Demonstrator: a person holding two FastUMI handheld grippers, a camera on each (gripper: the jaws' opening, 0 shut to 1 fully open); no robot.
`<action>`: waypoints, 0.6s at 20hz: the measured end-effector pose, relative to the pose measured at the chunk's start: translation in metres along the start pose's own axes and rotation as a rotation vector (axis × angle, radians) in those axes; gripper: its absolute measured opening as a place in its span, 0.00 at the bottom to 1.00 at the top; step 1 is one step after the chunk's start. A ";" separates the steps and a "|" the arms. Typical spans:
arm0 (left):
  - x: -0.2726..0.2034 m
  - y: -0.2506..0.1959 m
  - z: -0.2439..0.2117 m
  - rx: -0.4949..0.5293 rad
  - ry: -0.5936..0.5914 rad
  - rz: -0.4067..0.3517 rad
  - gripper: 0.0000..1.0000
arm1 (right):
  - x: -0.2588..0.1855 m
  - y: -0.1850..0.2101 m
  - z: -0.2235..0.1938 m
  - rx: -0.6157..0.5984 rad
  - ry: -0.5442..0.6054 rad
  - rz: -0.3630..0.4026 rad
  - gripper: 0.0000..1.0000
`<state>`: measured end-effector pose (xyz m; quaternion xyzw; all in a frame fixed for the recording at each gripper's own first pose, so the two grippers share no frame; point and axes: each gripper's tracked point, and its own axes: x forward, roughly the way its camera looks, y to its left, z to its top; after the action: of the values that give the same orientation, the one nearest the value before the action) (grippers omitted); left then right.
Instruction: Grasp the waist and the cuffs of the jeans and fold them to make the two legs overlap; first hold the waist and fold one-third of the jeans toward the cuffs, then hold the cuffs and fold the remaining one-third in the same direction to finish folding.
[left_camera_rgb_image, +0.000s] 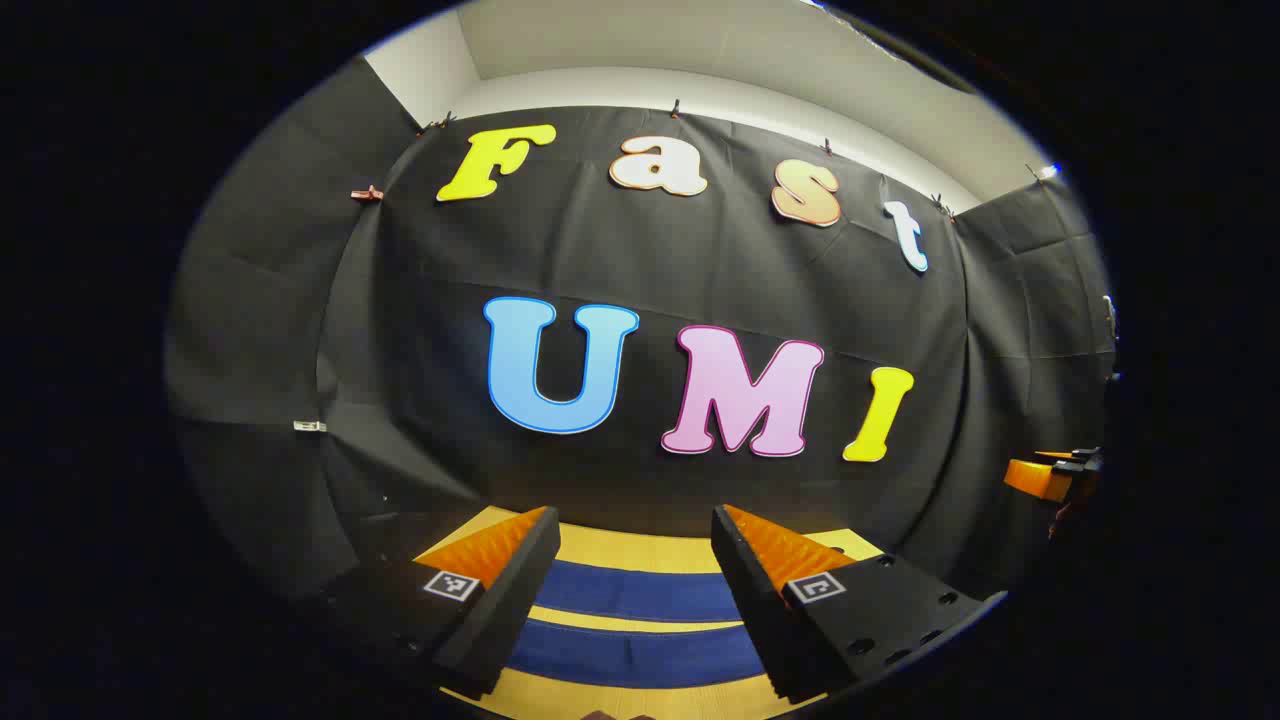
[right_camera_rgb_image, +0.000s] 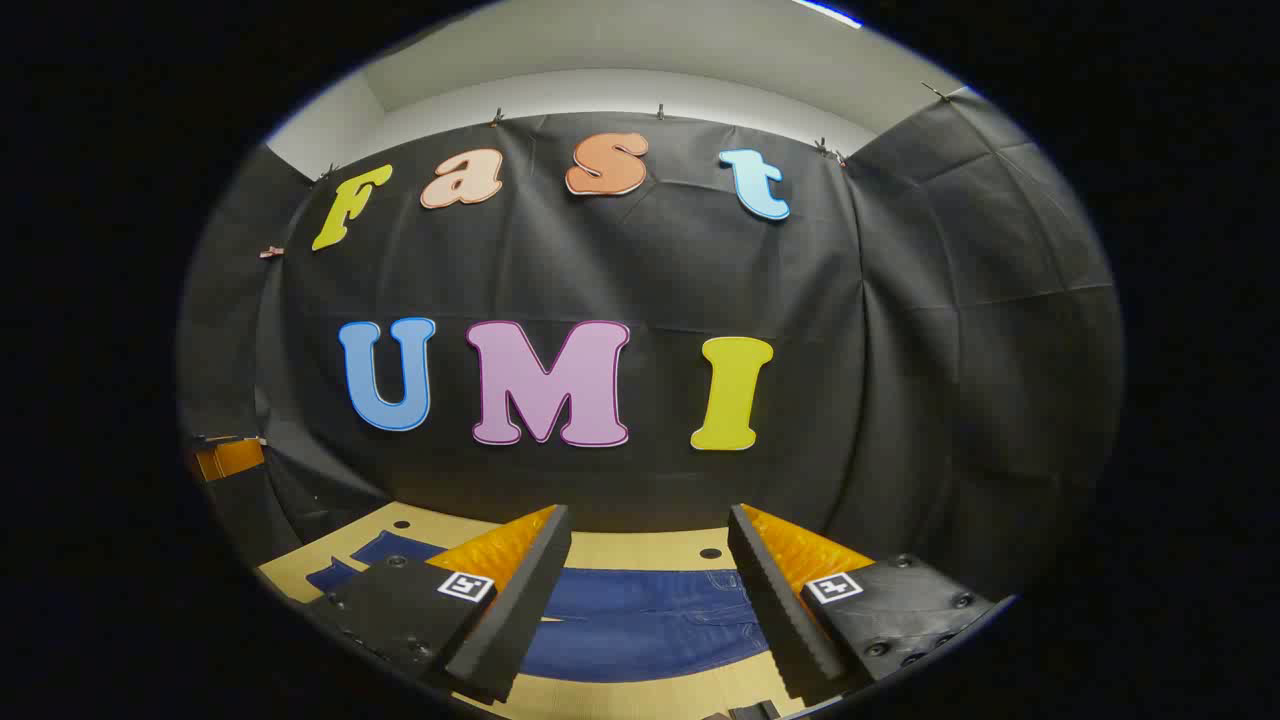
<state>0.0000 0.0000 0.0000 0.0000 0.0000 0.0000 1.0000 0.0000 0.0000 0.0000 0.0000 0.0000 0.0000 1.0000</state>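
Blue jeans lie spread flat on a light wooden table. In the left gripper view their two legs (left_camera_rgb_image: 640, 592) run as parallel blue bands with a strip of table between them. The waist end (right_camera_rgb_image: 640, 620) with stitched pockets lies in the right gripper view, and the cuffs (right_camera_rgb_image: 385, 550) reach toward the far left. My left gripper (left_camera_rgb_image: 635, 585) hovers open above the legs, nothing between its fingers. My right gripper (right_camera_rgb_image: 650, 590) is open over the waist, touching nothing. The right gripper (left_camera_rgb_image: 1050, 478) also peeks in at the far right edge of the left gripper view.
The wooden table (right_camera_rgb_image: 620, 548) ends at the black cloth wall close behind the jeans. Two small dark holes (right_camera_rgb_image: 709, 552) mark the tabletop near the back edge. The left gripper (right_camera_rgb_image: 228, 458) sits at the far left edge of the right gripper view.
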 end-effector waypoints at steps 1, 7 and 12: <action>-0.001 0.000 0.000 0.003 -0.002 -0.002 0.96 | 0.000 0.001 0.001 -0.003 -0.004 0.001 0.97; -0.004 0.001 -0.001 0.011 0.007 -0.001 0.96 | -0.003 0.004 0.003 -0.023 -0.009 0.006 0.97; -0.011 0.008 0.001 0.009 0.009 0.016 0.96 | -0.006 0.003 0.006 -0.042 -0.017 0.005 0.97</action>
<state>-0.0115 0.0084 0.0007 0.0043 0.0047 0.0078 0.9999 -0.0058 0.0031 0.0059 -0.0210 -0.0083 0.0023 0.9997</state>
